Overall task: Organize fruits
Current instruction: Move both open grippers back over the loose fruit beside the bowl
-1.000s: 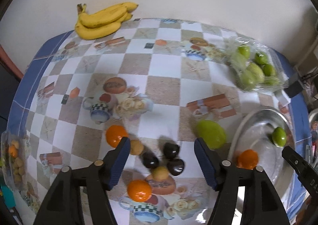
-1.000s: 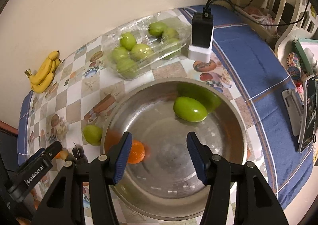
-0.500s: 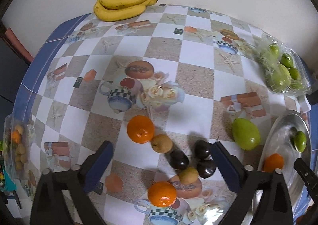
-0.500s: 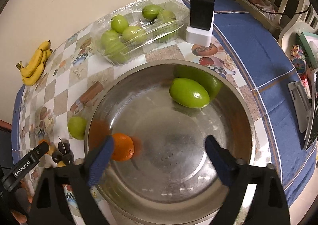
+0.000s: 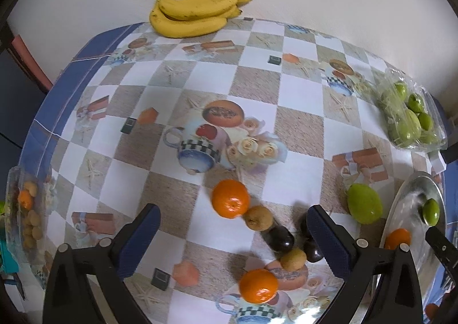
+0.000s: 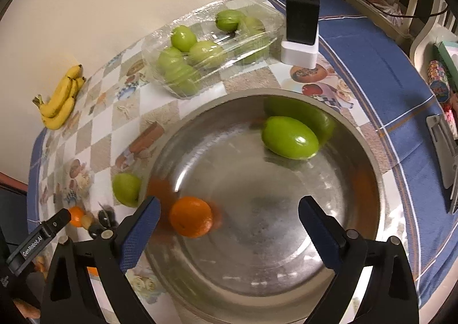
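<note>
Loose fruit lies in a cluster on the patterned tablecloth (image 5: pixel 297 94): two oranges, far one (image 5: pixel 230 198) and near one (image 5: pixel 258 286); two small tan-brown fruits (image 5: pixel 259 217) between them; three dark, glossy round fruits (image 5: pixel 281 239), kind not clear. One green fruit (image 5: pixel 364 203) sits apart, just beside the steel bowl (image 6: pixel 369 152). In the bowl: one orange (image 6: pixel 191 220) near the left wall, one oblong green fruit (image 6: pixel 289 137) toward the far right wall. Banana bunch (image 5: pixel 194 13) at the far edge by the wall; wrapped tray of green fruit (image 6: pixel 211 46) behind the bowl.

Left gripper (image 5: pixel 233 241): jaws spread wide, having just opened, holding nothing, above the cluster. Right gripper (image 6: pixel 227 231): jaws likewise wide, just opened, empty, over the bowl.
</note>
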{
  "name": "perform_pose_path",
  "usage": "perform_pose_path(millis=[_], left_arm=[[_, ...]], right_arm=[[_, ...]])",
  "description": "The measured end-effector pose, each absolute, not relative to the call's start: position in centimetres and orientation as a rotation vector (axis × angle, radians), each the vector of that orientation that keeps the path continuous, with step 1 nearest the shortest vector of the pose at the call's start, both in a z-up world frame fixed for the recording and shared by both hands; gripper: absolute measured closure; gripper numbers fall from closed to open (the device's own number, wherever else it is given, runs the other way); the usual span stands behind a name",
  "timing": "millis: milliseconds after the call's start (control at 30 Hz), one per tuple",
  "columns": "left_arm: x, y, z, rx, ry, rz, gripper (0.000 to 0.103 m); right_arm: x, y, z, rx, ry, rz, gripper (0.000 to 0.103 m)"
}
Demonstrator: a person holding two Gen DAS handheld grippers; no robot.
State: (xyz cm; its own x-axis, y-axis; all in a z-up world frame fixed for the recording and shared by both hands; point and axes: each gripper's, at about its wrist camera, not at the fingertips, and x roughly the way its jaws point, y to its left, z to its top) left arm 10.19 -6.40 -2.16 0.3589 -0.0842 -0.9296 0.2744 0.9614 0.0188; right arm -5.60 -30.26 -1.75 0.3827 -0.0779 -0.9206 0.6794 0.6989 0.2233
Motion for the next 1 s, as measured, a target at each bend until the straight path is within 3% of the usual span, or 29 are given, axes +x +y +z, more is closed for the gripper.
perform_pose_path(millis=[567,1000], left_arm=[[12.7,-0.1,-0.7,0.028,1.129,-0.185,0.0],[13.7,0.3,-1.9,-0.023,1.182,-0.192,0.0]], right_arm=[[-1.0,-24.7,1.0,0.584,0.973,-0.332,0.006],[2.4,-22.0,0.6,0.463,1.01,-0.285,0.006]])
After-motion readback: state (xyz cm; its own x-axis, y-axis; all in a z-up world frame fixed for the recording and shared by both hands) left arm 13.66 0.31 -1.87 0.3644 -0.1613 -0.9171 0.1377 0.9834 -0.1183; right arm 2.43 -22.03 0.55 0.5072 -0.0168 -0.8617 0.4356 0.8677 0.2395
